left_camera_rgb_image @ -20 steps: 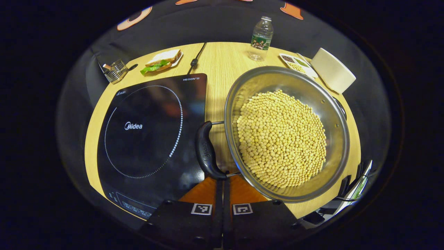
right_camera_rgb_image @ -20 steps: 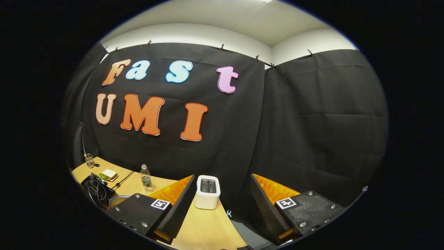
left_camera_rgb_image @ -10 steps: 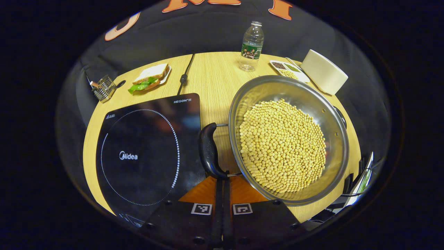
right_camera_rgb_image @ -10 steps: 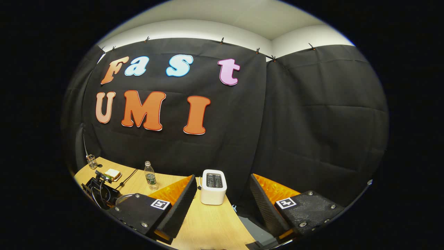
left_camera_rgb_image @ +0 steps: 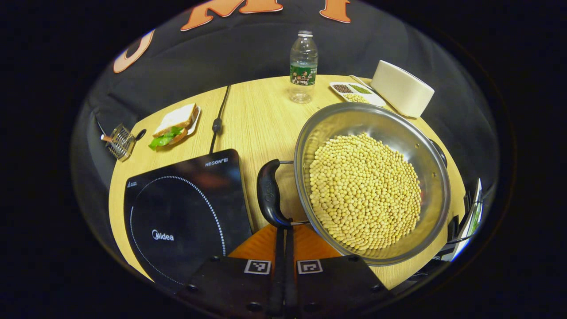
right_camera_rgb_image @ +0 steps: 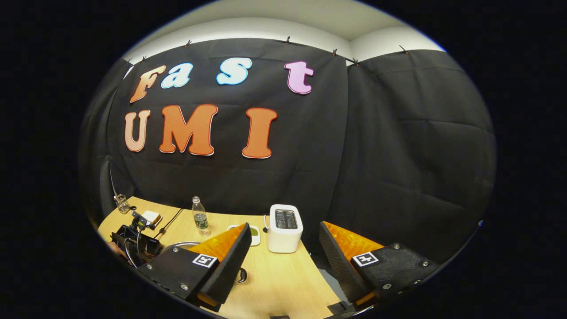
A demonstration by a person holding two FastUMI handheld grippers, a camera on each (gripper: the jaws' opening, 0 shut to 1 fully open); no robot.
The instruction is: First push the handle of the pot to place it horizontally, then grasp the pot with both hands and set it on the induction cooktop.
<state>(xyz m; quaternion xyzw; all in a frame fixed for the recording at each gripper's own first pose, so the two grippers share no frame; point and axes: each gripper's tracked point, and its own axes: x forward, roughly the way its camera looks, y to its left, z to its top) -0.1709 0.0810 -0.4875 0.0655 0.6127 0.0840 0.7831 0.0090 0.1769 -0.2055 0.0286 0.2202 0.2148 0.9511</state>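
In the left gripper view, the left gripper (left_camera_rgb_image: 284, 230), jaws pressed together, touches the black handle (left_camera_rgb_image: 269, 193) of a bean-filled pot (left_camera_rgb_image: 372, 181) at centre right on the counter (left_camera_rgb_image: 261, 119), cooktop (left_camera_rgb_image: 186, 212) lower left, while the right gripper (right_camera_rgb_image: 283, 254) hangs with jaws spread.

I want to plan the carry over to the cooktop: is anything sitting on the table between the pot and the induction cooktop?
Nothing visible does. In the left gripper view the pot sits right of the induction cooktop, with bare table and the pot's own black handle between them. The sandwich and bottle lie farther back.
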